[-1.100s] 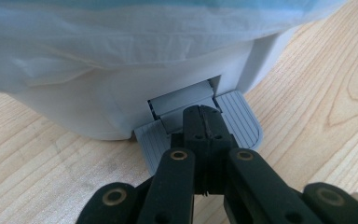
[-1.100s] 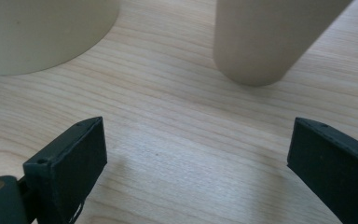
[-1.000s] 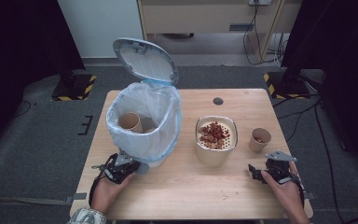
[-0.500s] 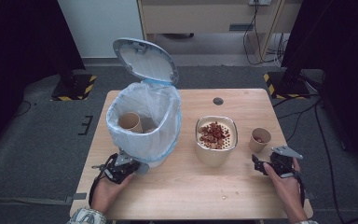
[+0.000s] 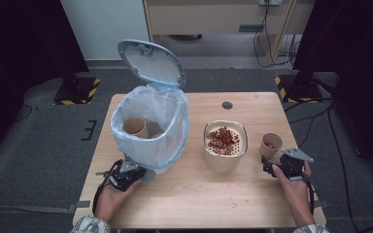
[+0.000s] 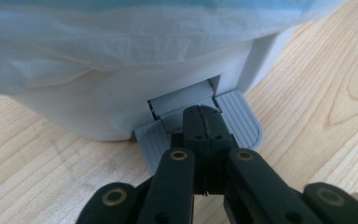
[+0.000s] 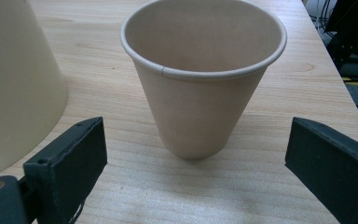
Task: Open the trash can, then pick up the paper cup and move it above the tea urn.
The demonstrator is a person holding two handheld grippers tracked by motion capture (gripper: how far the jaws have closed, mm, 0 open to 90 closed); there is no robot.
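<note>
While the left gripper point(image 6: 204, 122) rests with its jaws pressed together on the grey pedal point(image 6: 242, 122) at the foot of the white bin point(image 5: 150, 127), the lid point(image 5: 151, 63) of that bin stands raised at its far side. In the left gripper view the closed black tips lie on the ribbed surface of the pedal, with nothing between them, and the white bag of the bin hangs just above. Inside the bin, which carries a pale blue liner, one paper cup point(image 5: 136, 127) lies against the wall. The right gripper point(image 7: 196, 154) is wide open, and in the right gripper view its two black jaws stand on either side of a second brown paper cup point(image 7: 200, 84), apart from it and not touching its wall. This cup stands upright on the wooden table point(image 5: 194, 194), near the right edge, and in the high view some small reddish pieces are visible at its bottom. Just beside it, toward the middle of the table, stands a cream bowl point(image 5: 225, 151) holding reddish-brown pieces. The right jaws have just opened slightly wider, with the cup between them.
</note>
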